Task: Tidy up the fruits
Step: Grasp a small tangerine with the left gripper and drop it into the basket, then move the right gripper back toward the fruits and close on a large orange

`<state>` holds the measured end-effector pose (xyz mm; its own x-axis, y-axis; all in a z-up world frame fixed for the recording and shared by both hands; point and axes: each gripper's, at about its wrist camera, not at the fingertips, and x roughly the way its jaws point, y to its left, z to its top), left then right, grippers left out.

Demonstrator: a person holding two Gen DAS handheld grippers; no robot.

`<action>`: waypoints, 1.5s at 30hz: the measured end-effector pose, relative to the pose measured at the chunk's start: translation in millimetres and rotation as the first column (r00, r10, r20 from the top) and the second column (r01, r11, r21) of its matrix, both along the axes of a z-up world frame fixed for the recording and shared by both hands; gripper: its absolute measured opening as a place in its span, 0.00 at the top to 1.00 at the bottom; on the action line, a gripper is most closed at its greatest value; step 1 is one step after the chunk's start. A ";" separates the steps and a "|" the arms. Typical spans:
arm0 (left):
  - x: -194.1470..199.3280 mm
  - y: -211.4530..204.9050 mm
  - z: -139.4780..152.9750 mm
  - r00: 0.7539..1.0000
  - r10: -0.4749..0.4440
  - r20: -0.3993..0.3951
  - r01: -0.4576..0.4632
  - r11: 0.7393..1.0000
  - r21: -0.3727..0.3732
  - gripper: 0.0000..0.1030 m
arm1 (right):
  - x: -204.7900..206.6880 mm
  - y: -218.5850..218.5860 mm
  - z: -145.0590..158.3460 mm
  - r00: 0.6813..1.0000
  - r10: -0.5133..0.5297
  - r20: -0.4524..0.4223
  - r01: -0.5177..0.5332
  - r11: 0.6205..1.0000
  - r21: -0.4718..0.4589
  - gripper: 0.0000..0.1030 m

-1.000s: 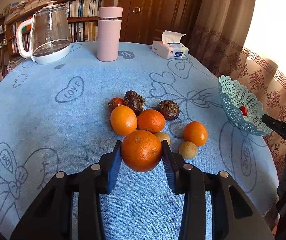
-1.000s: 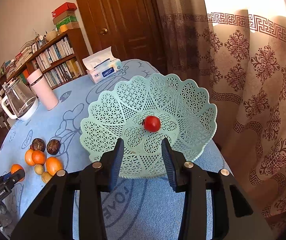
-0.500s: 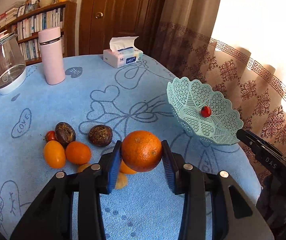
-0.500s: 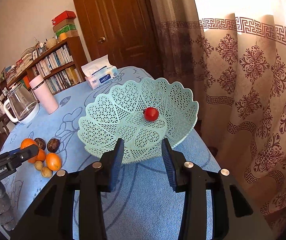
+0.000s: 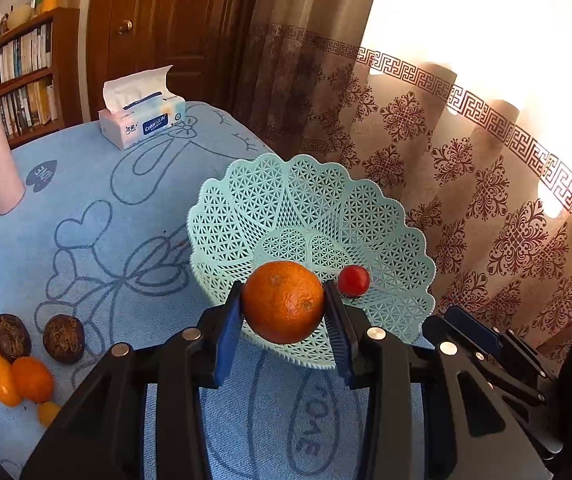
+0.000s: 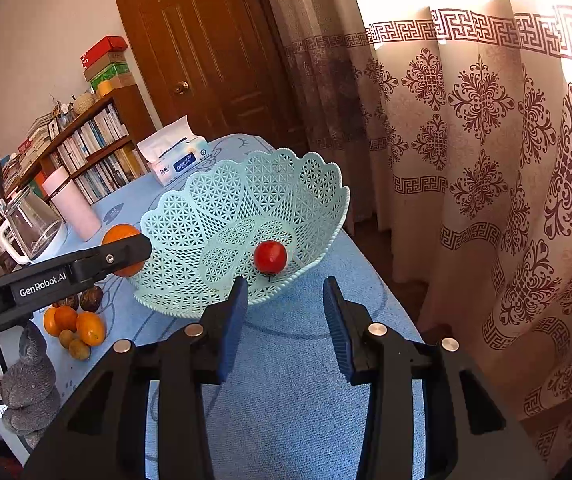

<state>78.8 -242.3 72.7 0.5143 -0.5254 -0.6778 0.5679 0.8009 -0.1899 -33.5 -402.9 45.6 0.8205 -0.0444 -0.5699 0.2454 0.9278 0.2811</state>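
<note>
Bright backlit curtain (image 5: 466, 92) glare; sharp focus; fisheye-warped edges.

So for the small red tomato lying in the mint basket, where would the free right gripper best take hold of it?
Across the tomato's round middle, probably from above: it lies low in the basket, whose flared lattice wall blocks a level approach. The right gripper stands open just outside the near rim, with nothing between its fingers.

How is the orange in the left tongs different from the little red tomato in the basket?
The orange is much bigger than the tomato. The orange is dull and pitted; the tomato is smooth and glossy red. The orange is clamped in the left tongs at the basket's near rim, while the tomato lies loose inside it. Both are round.
</note>
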 end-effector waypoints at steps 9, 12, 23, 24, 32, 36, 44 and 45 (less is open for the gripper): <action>3.4 -1.1 0.1 1.000 0.022 -0.006 -0.023 0.999 -0.026 0.29 | 0.9 -3.1 -3.4 1.000 -0.006 -0.009 0.007 1.000 0.015 0.61; 4.8 9.1 3.2 0.999 0.049 -0.004 -0.049 0.998 -0.036 0.29 | 0.4 -2.2 -3.7 1.000 -0.011 -0.009 0.011 1.000 0.017 0.60; -3.4 39.6 8.2 0.992 0.120 0.039 -0.119 0.992 -0.030 0.21 | 1.1 1.5 -2.3 1.000 -0.018 -0.017 0.018 1.000 0.010 0.60; -4.5 42.2 8.5 0.991 0.126 0.042 -0.124 0.992 -0.029 0.21 | 0.8 2.8 -1.9 1.000 -0.018 -0.018 0.019 1.000 0.007 0.60; -11.2 69.0 12.5 0.979 0.191 0.076 -0.189 0.981 -0.031 0.13 | -0.1 11.9 1.3 1.000 -0.022 -0.016 0.022 1.000 0.003 0.59; -12.2 91.3 15.8 0.967 0.239 0.086 -0.236 0.971 -0.047 0.13 | -1.5 17.9 4.8 1.000 -0.020 -0.008 0.020 1.000 -0.003 0.55; -9.8 151.8 16.8 0.927 0.366 0.077 -0.358 0.929 -0.094 0.13 | -0.3 40.6 12.0 1.000 0.019 0.004 -0.019 1.000 -0.018 0.55; -9.9 160.2 16.1 0.921 0.381 0.076 -0.373 0.922 -0.100 0.13 | 0.4 44.9 12.2 1.000 0.027 0.003 -0.027 0.999 -0.019 0.55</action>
